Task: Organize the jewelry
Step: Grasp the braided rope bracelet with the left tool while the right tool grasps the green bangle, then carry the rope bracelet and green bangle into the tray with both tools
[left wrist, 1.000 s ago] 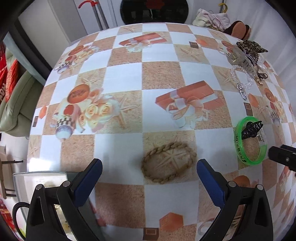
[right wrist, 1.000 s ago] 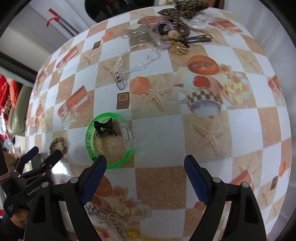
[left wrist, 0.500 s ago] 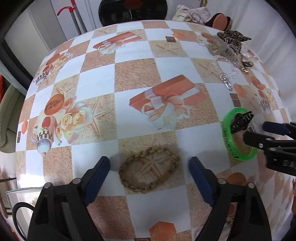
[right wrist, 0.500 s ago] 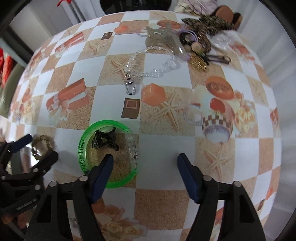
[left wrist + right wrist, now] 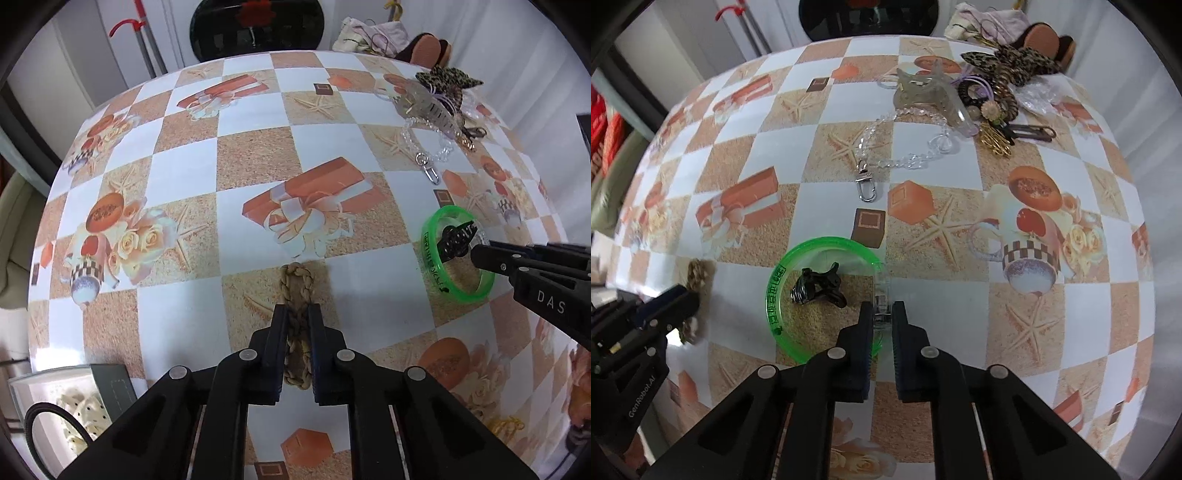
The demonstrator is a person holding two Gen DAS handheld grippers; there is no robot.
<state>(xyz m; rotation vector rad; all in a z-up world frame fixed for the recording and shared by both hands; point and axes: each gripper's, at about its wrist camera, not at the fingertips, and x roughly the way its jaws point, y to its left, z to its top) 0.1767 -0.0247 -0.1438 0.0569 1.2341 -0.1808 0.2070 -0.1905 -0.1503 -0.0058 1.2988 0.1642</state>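
Note:
A tan braided bracelet lies on the checked tablecloth, squeezed into a narrow loop. My left gripper is closing on it and its pads press both sides. To the right a green bangle rings a small black claw clip. In the right wrist view my right gripper is closing on the green bangle and pinches the clear section of its right rim. The black clip lies loose inside. The left gripper shows at the left edge, by the braided bracelet.
At the back right is a heap of hair pieces: a leopard bow, a clear claw clip, a gold clip and a clear bead chain with a metal clasp. An open box stands beyond the near left table edge.
Both grippers went from wide open to shut. The left squeezed the oval braided bracelet into a thin loop. The right moved left and down onto the bangle's right rim.

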